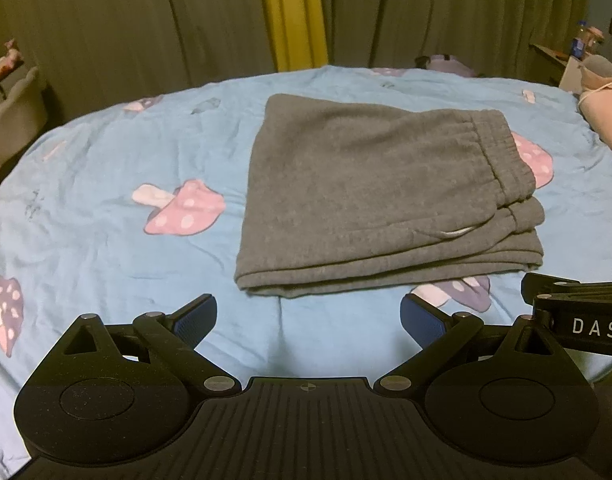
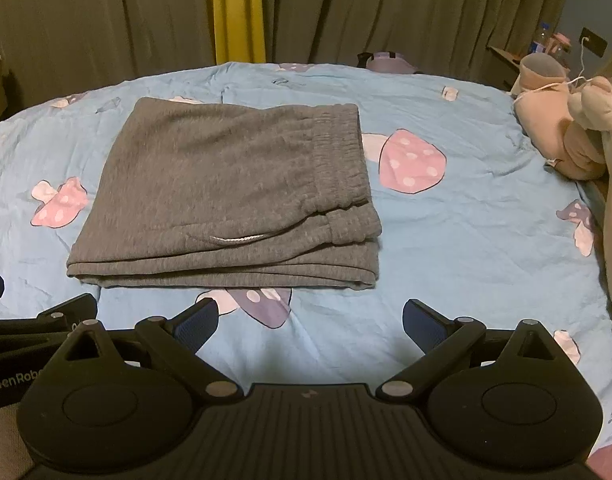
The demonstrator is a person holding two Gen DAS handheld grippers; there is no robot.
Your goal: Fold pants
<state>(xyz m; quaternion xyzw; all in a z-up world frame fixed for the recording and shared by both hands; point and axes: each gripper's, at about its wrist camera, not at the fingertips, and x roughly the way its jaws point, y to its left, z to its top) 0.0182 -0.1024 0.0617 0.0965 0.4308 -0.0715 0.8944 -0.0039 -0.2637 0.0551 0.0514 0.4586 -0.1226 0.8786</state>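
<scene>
Sweatpants (image 1: 370,196), grey, are seen folded into a compact rectangle w/ several layers stacked, lying flat on the bed approx. mid-sheet. Elastic waistband (image 1: 502,152) is turned toward the right side; a white drawstring (image 2: 236,239) shows near the front edge in the right wrist view. Bedsheet (image 1: 106,152) is light blue w/ a mushroom print; one purple mushroom is partly covered by the front edge of the pants.

Left hand-held gripper (image 1: 308,320) is held just in front of the pants, apart from the fabric; its blue-padded fingers (image 1: 198,316) are spread wide, nothing between them. Right hand-held gripper (image 2: 310,322) is likewise held in front of the pants, fingers (image 2: 422,326) spread apart, nothing gripped. Both are seen side by side, each showing at the edge of the other's view.

Plush toy (image 2: 578,128), pale pink/beige, lies at the bed's right edge, well apart from the pants. Dark curtains (image 2: 386,8) w/ a yellow strip (image 2: 240,8) hang behind the bed.
</scene>
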